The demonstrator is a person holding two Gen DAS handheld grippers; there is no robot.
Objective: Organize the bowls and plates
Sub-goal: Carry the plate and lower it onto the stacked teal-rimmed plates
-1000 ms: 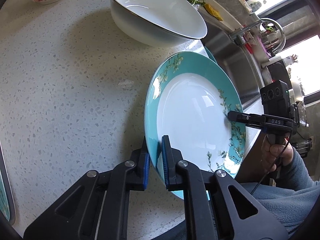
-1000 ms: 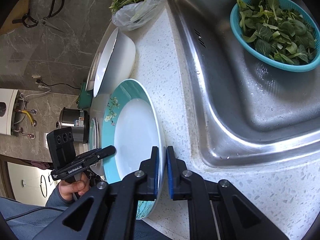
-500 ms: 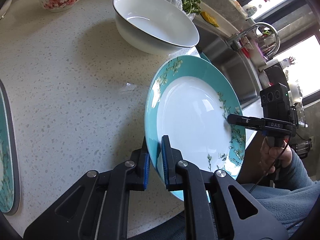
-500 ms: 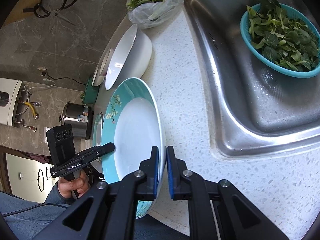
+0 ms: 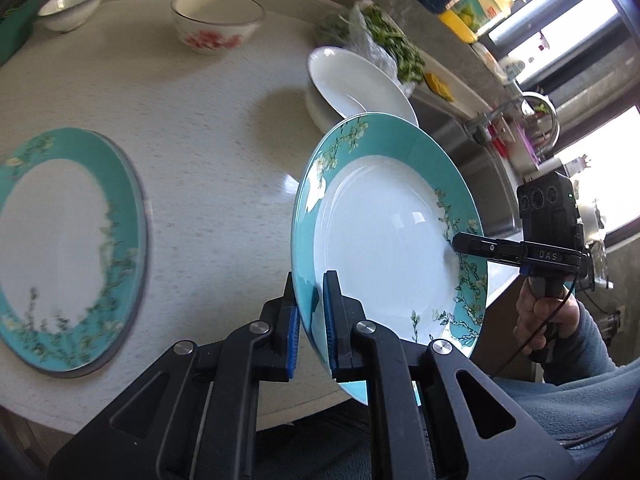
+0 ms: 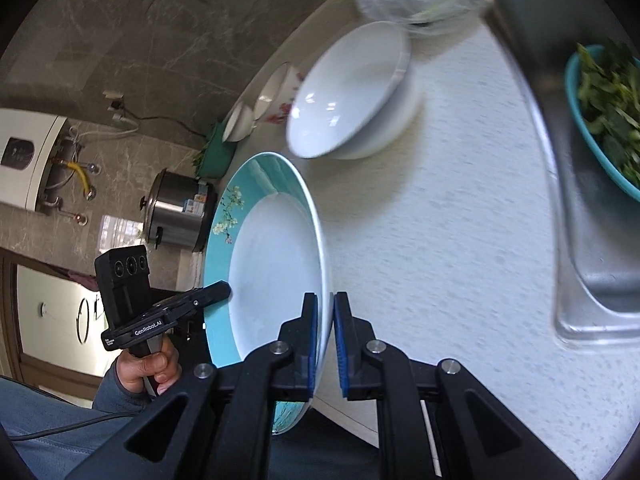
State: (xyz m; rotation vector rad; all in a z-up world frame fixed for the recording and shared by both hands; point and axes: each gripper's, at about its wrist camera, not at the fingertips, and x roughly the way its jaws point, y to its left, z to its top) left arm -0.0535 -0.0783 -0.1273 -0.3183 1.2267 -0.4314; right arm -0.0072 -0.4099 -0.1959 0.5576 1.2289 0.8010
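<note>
**Two grippers hold one teal plate above the counter**

Both grippers are clamped on the same plate (image 5: pixel 384 240), one on each side of its rim. In the left wrist view the left gripper (image 5: pixel 310 320) pinches the near rim between its blue pads (image 5: pixel 330 320), while the right gripper (image 5: pixel 460 242) bites the far rim where the blossom pattern runs; a hand (image 5: pixel 540 316) in a grey-blue sleeve grips its handle. In the right wrist view the right gripper (image 6: pixel 326 344) has the plate's edge squeezed between its pads, and the left gripper (image 6: pixel 224 290) reaches the opposite rim, held by the other hand (image 6: pixel 148 368).

The plate is tilted steeply, clear of the white speckled counter (image 5: pixel 208 128), near its front edge. A second teal plate (image 5: pixel 60 248) lies flat on the counter, well apart to the left in the left wrist view. Behind the held plate sits a big white bowl (image 5: pixel 352 84); farther back stand a floral bowl (image 5: pixel 216 20) and a small white bowl (image 5: pixel 72 4). A bag of greens (image 5: pixel 384 44) lies beside the big bowl. The sink (image 6: pixel 580 200) holds a teal basket (image 6: pixel 600 136) of leaves.
</note>
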